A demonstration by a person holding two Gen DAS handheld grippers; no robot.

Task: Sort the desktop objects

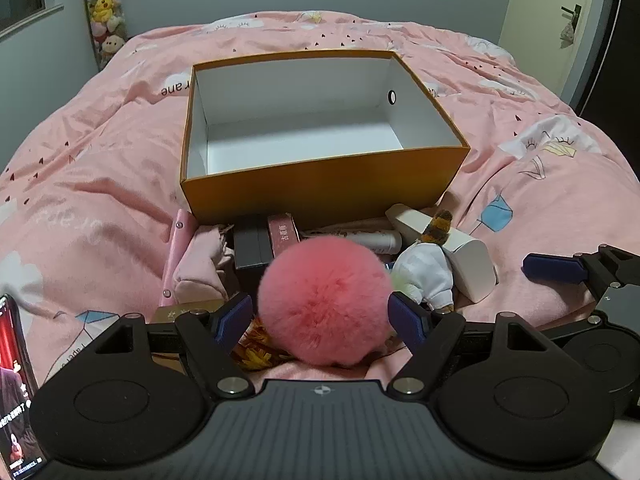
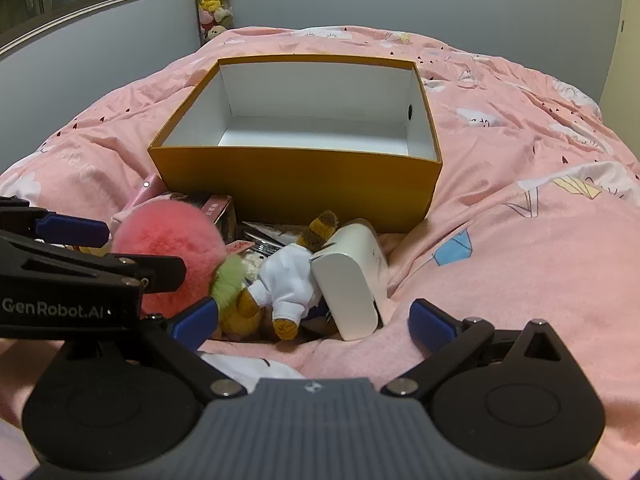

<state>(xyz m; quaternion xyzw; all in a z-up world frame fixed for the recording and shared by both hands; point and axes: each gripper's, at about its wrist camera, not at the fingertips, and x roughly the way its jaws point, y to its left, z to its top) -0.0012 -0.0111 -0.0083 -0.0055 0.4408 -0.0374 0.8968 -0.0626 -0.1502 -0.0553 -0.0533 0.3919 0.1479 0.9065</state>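
Pink bedding printed with clouds and kites spreads under everything, grey walls behind it and a column of plush toys hanging in the far corner. From my left wrist, the orange box with its white inside sits open in the middle of the bed, and the clutter lies heaped against its near wall. My left gripper stands wide apart with the pink pompom between the blue pads; whether they touch the fur, I cannot tell. Beyond it lie a dark box, a reddish box, a white tube, a doll in a white top and a white case. A lit phone leans at the left edge.

From my right wrist, the same box stands ahead. My right gripper is spread wide with nothing clamped; the doll and white case lie just beyond its tips. My left gripper reaches in from the left around the pompom.
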